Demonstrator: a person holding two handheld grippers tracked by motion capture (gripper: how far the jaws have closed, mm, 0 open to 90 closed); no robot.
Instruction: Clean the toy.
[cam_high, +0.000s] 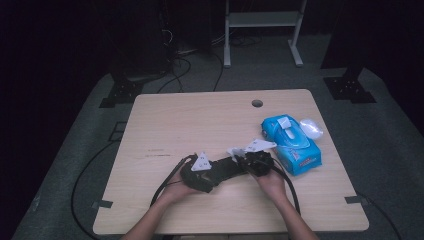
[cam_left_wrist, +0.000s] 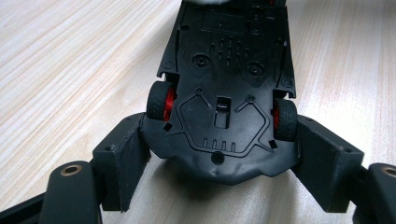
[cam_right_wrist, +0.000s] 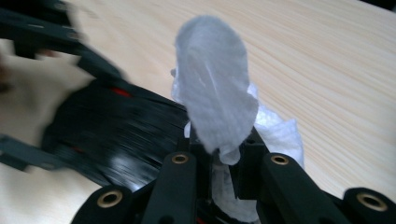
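Toy car (cam_left_wrist: 224, 107) upside down, clamped at one end between left tongs (cam_left_wrist: 219, 172) above bench (cam_left_wrist: 70, 70). Right tongs (cam_right_wrist: 219, 163) pinched on white wipe (cam_right_wrist: 215, 102), touching car. Blue wipe pack (cam_high: 291, 142) beyond right tongs.

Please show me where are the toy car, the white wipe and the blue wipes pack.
toy car (cam_left_wrist: 224, 93): left gripper view, on its black underside.
white wipe (cam_right_wrist: 212, 100): right gripper view, on its raised middle.
blue wipes pack (cam_high: 295, 147): high view, on its top face.
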